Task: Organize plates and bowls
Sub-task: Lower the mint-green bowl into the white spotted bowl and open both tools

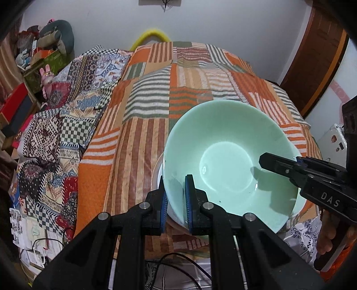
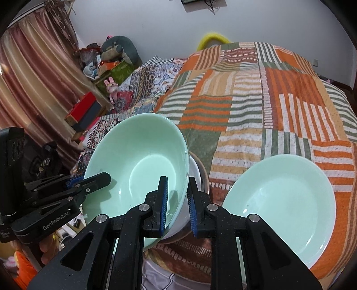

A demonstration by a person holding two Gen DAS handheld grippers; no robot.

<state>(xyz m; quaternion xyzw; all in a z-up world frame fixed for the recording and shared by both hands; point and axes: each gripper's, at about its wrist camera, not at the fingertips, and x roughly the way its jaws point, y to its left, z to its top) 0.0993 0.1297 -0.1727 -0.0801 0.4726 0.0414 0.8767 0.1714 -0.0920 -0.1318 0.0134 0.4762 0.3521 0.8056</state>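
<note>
Striped patchwork blanket (image 1: 156, 107) over bed, white wall (image 1: 223, 20), pink curtain (image 2: 33, 73)

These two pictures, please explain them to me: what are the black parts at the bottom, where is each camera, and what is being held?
No robot is here. A person holds a two-finger tool in each hand, and each tool carries a camera looking forward along its fingers. One picture comes from the left tool, the other from the right tool; each view also shows the other tool at the side. Both tools are shut on the rim of one green bowl, on opposite sides. The bowl is tilted, above a white bowl on a striped blanket. A green plate lies on the blanket, to the right in the right view.
</note>
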